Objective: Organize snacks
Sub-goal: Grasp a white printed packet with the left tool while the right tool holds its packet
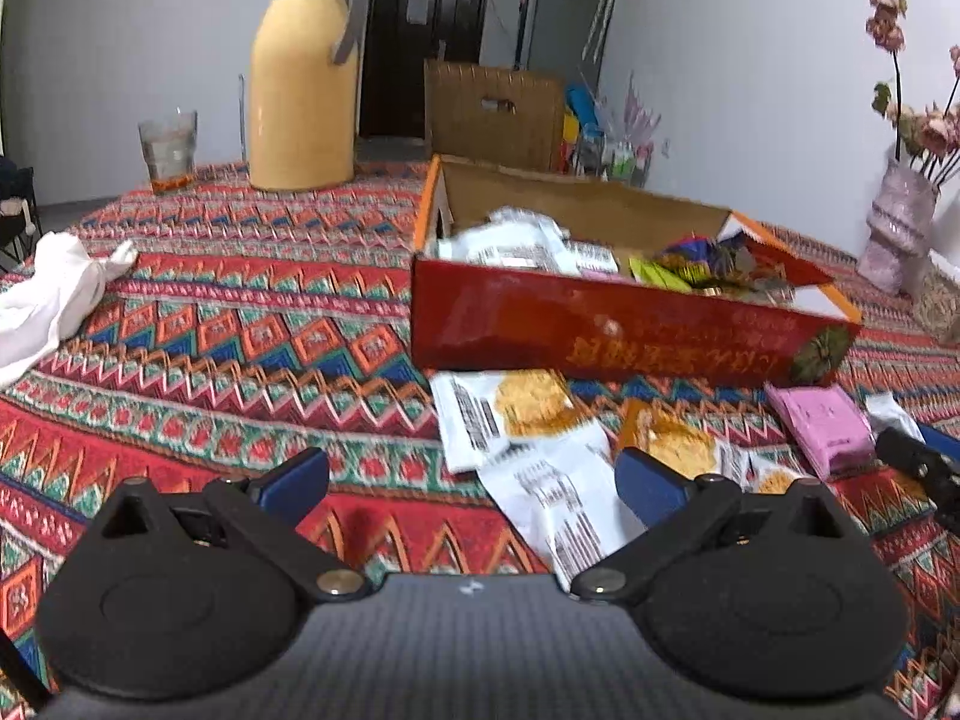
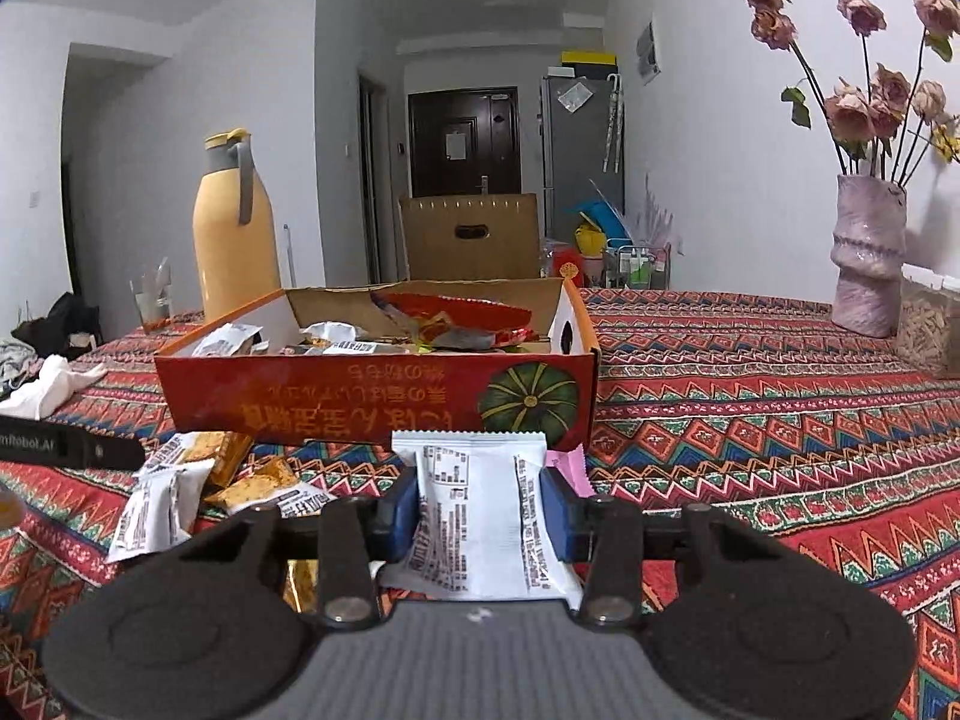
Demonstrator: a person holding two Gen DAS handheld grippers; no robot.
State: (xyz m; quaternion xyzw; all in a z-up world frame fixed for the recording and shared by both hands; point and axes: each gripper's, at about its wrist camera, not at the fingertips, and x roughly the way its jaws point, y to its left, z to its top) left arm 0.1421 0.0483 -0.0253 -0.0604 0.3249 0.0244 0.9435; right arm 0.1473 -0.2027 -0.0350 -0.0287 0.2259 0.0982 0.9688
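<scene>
A red cardboard box (image 1: 600, 336) (image 2: 336, 402) with several snack packets inside stands on the patterned tablecloth. Loose snack packets (image 1: 528, 414) (image 2: 180, 492) lie in front of it, beside a pink packet (image 1: 822, 420) (image 2: 570, 468). My right gripper (image 2: 483, 510) is shut on a white snack packet (image 2: 480, 510), its blue pads pressing both sides, just in front of the box. My left gripper (image 1: 474, 480) hangs open over the loose packets, nothing between its fingers. The right gripper's black tip (image 1: 918, 462) shows at the left wrist view's right edge.
A yellow thermos (image 1: 303, 78) (image 2: 234, 234) and a glass (image 1: 169, 150) (image 2: 153, 300) stand behind the box at left. White cloth (image 1: 51, 300) (image 2: 48, 387) lies at the table's left. A pink vase (image 2: 867, 258) (image 1: 897, 228) with dried roses and a clear container (image 2: 930, 324) stand at right.
</scene>
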